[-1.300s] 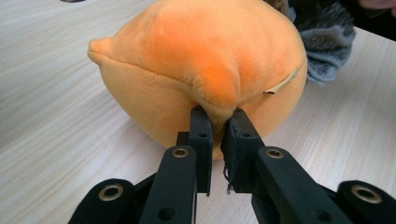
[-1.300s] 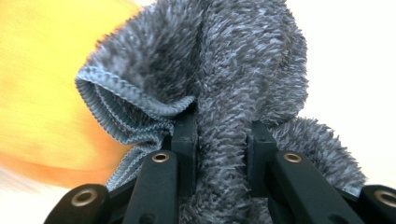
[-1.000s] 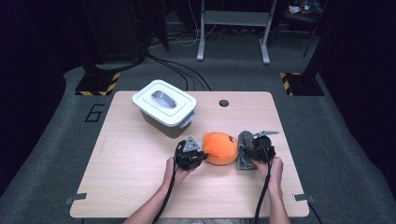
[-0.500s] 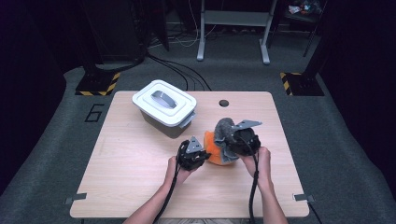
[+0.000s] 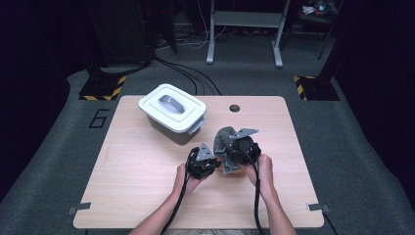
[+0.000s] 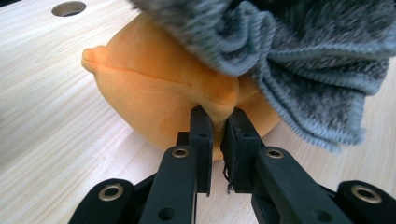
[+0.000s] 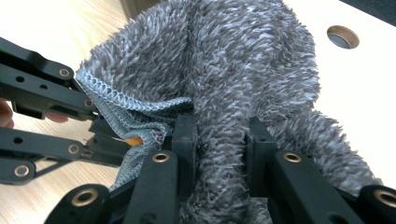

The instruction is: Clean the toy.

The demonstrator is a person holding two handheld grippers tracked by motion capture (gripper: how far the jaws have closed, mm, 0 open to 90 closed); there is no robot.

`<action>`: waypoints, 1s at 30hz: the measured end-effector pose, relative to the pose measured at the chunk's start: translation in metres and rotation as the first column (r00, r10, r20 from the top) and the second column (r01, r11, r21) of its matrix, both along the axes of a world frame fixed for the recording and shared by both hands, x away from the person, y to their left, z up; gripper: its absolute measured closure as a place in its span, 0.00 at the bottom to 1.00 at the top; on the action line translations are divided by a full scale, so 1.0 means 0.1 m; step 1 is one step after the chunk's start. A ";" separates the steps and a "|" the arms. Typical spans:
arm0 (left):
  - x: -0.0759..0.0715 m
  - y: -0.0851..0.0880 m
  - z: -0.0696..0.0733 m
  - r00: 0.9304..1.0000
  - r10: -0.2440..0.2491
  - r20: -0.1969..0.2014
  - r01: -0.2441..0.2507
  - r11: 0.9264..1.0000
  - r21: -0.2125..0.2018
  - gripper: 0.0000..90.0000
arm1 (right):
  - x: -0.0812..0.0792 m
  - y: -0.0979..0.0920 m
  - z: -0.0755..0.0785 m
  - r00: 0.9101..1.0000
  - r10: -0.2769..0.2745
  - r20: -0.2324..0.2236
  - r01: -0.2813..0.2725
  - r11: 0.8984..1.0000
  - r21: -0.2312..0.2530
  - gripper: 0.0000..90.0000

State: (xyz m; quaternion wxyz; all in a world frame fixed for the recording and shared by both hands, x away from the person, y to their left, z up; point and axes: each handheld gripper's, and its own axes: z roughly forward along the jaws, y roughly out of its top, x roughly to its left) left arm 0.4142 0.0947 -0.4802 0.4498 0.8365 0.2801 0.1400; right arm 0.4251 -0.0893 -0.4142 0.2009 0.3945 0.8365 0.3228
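Your right claw (image 5: 234, 147) has carried the grey cloth (image 5: 224, 139) over the orange plush (image 6: 163, 93); left claw (image 6: 215, 116) pinches plush. Overpull, and the pinch slips.

Left gripper (image 5: 209, 159) low beside the toy (image 6: 159, 102), jaws pinched on a fold of its plush. Right gripper (image 5: 234, 147) raised over the toy, jaws clamped on the cloth (image 7: 243, 79). Both forearms enter from the near edge.
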 end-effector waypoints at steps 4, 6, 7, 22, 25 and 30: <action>0.01 0.02 -0.01 1.000 0.005 -0.011 -0.005 1.000 -0.009 0.92 | 0.00 -0.08 -0.01 1.000 -0.024 -0.002 0.024 1.000 0.002 0.79; 0.02 0.02 -0.01 1.000 0.001 -0.018 -0.001 1.000 -0.010 0.92 | -0.01 -0.13 -0.02 0.999 -0.039 -0.004 0.039 0.999 0.009 0.78; 0.02 0.02 -0.01 1.000 0.001 -0.018 -0.001 1.000 -0.009 0.92 | -0.01 -0.15 -0.03 0.999 -0.045 -0.002 0.045 0.999 0.013 0.78; 0.04 0.04 -0.03 1.000 -0.002 -0.026 0.002 1.000 -0.013 0.92 | 0.01 -0.68 -0.24 0.981 -0.185 -0.054 0.188 0.980 0.066 0.78; 0.05 0.05 -0.03 1.000 -0.005 -0.027 0.005 1.000 -0.013 0.92 | 0.04 -0.76 -0.32 0.978 -0.193 -0.076 0.200 0.976 0.084 0.78; 0.05 0.04 -0.03 1.000 -0.007 -0.025 0.006 1.000 -0.014 0.91 | 0.09 -0.85 -0.43 0.968 -0.223 -0.114 0.234 0.967 0.102 0.78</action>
